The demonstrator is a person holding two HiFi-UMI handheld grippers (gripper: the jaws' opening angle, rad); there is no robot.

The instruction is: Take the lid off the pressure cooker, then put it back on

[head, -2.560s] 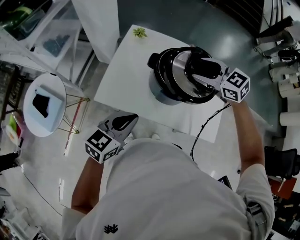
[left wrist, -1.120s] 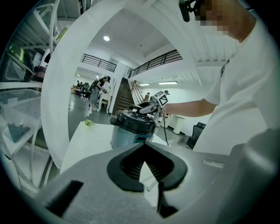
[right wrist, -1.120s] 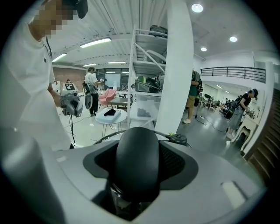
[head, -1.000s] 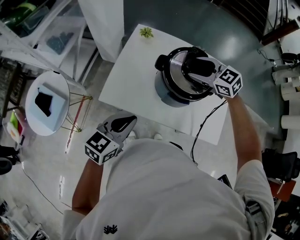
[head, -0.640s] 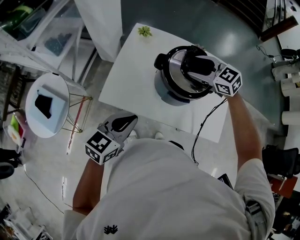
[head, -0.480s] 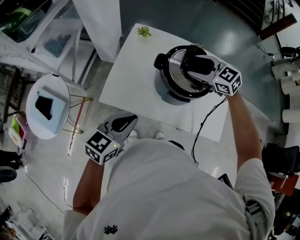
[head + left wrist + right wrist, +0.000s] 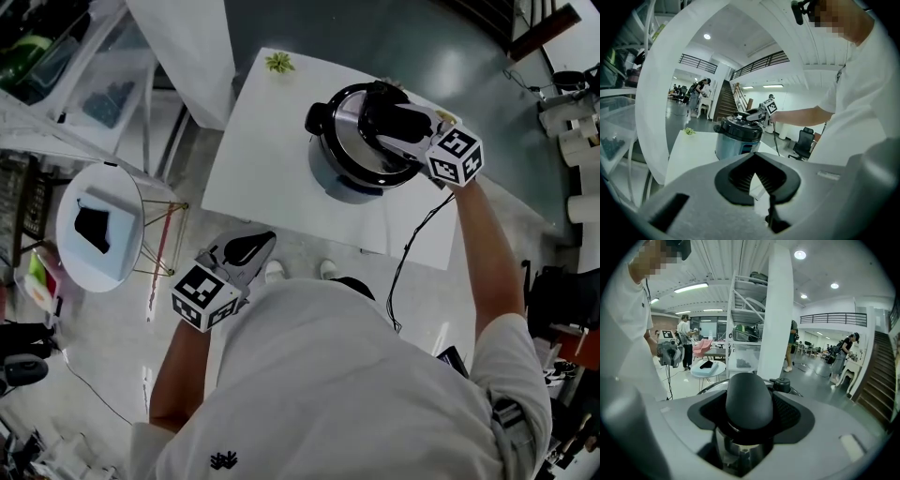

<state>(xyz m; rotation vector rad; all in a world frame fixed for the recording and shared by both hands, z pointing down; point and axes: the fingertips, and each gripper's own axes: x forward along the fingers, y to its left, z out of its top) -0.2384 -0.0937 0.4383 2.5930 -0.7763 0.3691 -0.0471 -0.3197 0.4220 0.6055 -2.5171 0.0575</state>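
Observation:
The pressure cooker (image 7: 330, 178) stands on the white table (image 7: 267, 155) with its steel lid (image 7: 345, 131) sitting on top. My right gripper (image 7: 382, 114) reaches over the lid, its jaws on either side of the black lid handle (image 7: 749, 397). The jaws are opening, and a little of each pad shows beside the handle. The lid's steam valve (image 7: 782, 384) sits just past the handle. My left gripper (image 7: 251, 247) hangs off the table's near side, shut and holding nothing. From the left gripper view the cooker (image 7: 737, 139) is well ahead of the jaws.
A small green plant (image 7: 278, 63) sits at the table's far corner. A black power cord (image 7: 410, 255) trails off the near edge. A round side table (image 7: 94, 225) with a dark object stands at the left, next to a white column (image 7: 187, 52) and shelves.
The lid, earlier held tilted above the pot, has come down and sits on the cooker. My right gripper stays at the handle. My left gripper has not moved.

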